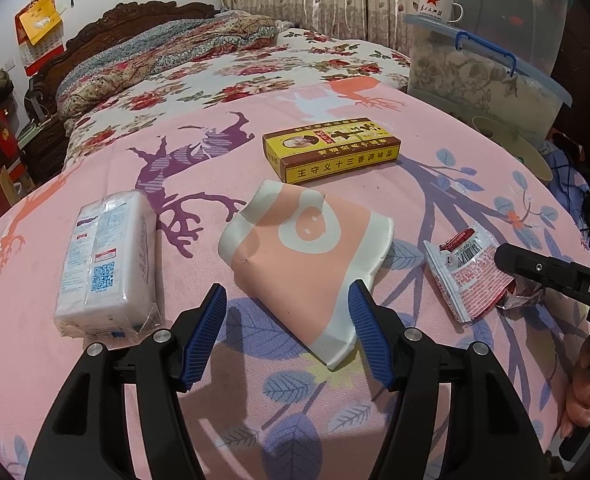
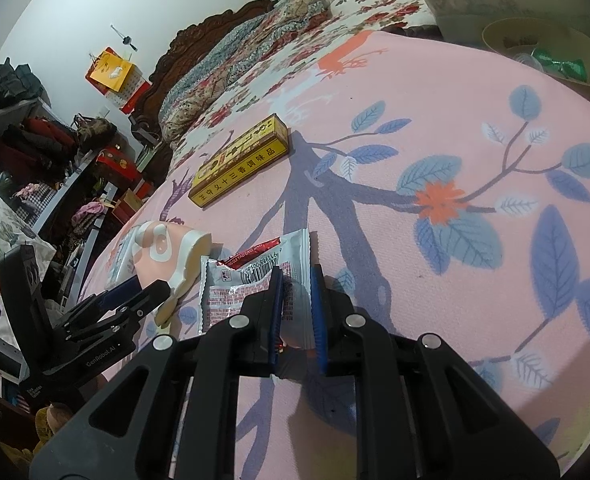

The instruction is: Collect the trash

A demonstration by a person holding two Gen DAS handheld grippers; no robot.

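A crushed pink-and-white paper cup (image 1: 303, 248) lies on the pink bedspread (image 1: 375, 400). Its near corner sits between the blue pads of my left gripper (image 1: 287, 332), which is open; the right pad is at the cup's edge and the left pad stands clear. To the right, a torn red-and-white snack wrapper (image 2: 251, 280) is pinched between the pads of my right gripper (image 2: 295, 280), which is shut on it. From the left wrist view that wrapper (image 1: 467, 276) lies flat under the black fingers (image 1: 535, 270).
A yellow seasoning box (image 1: 331, 148) lies beyond the cup and a tissue pack (image 1: 103, 264) lies to the left. Clear storage boxes (image 1: 487, 68) with a mug (image 1: 439, 4) stand at the back right. Beside them a beige bowl (image 2: 535, 52) holds something green. A hand (image 1: 583, 392) grips the right tool.
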